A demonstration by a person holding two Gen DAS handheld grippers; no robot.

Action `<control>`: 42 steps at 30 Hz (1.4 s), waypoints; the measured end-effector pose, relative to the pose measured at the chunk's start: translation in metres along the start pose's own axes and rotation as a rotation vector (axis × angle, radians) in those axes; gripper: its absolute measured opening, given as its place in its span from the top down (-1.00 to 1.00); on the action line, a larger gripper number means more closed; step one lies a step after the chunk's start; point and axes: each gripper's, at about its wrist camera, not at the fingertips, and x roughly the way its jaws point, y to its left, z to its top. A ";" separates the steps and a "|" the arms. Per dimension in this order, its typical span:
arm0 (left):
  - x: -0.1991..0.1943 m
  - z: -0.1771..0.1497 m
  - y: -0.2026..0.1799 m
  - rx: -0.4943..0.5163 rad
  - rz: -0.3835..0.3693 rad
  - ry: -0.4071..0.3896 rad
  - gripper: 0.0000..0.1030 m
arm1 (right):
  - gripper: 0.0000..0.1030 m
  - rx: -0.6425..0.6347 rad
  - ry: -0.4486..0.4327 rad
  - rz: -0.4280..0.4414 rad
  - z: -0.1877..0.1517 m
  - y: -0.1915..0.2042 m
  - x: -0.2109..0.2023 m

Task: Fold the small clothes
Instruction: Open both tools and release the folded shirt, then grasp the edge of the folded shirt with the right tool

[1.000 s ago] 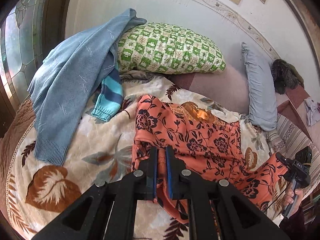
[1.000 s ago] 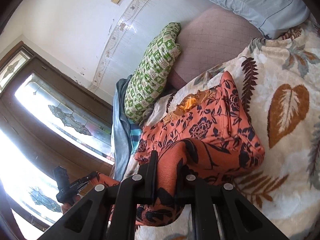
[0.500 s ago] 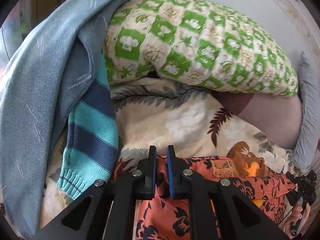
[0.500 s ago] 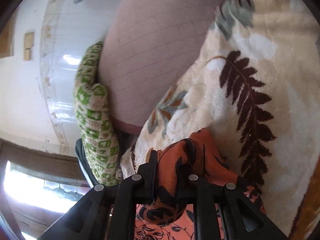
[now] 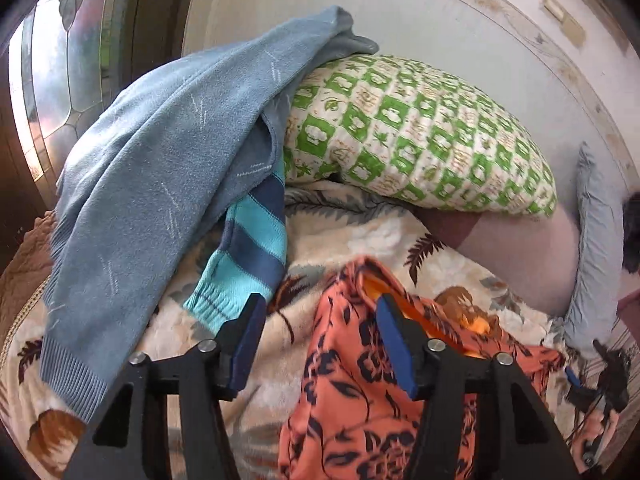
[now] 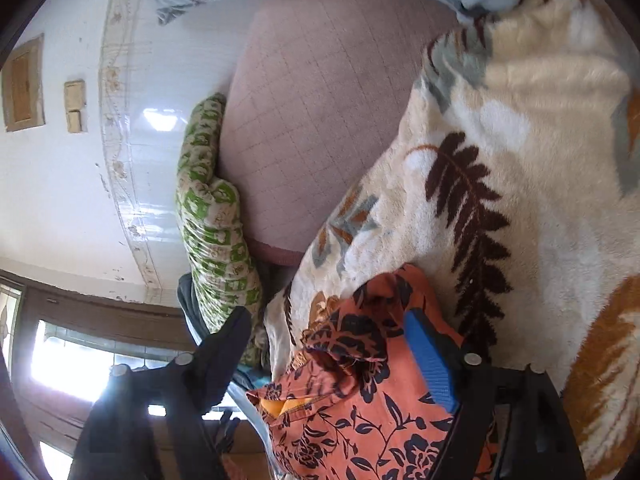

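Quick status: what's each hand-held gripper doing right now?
Left hand-held gripper: jaws opening, releasing the orange floral garment.
Right hand-held gripper: jaws opening, garment loose between them.

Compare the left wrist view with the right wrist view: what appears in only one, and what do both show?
Left wrist only: blue sweater, striped sleeve, the right gripper at the frame edge. Right wrist only: wall plates, lit window. Both: orange floral garment lying between opening jaws, green pillow, leaf-print blanket.
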 end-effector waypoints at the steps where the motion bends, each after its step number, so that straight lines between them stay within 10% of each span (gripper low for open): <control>1: -0.010 -0.018 -0.006 0.018 -0.010 0.006 -0.26 | -0.60 -0.022 -0.001 -0.009 -0.005 0.008 -0.005; 7: 0.011 -0.101 -0.014 0.008 -0.035 0.163 -0.28 | -0.50 -0.379 0.169 -0.374 -0.080 0.064 0.041; 13: 0.043 -0.113 0.003 0.022 0.052 0.251 -0.28 | 0.30 -0.702 0.438 -0.604 -0.185 0.076 0.152; 20: 0.057 -0.108 0.023 -0.001 0.027 0.292 -0.28 | 0.30 -0.716 0.235 -0.718 -0.144 0.106 0.233; 24: 0.056 -0.106 0.020 0.008 0.029 0.294 -0.28 | 0.30 -0.570 0.019 -0.583 -0.102 0.129 0.207; 30: 0.035 -0.099 0.030 -0.012 0.056 0.212 -0.28 | 0.29 -0.683 0.037 -0.558 -0.113 0.136 0.158; 38: 0.050 -0.102 0.035 0.004 0.122 0.240 -0.32 | 0.41 -0.473 0.054 -0.804 -0.083 0.021 0.085; 42: 0.047 -0.105 0.035 -0.011 0.125 0.244 -0.32 | 0.50 -0.472 0.026 -0.776 -0.091 0.035 0.077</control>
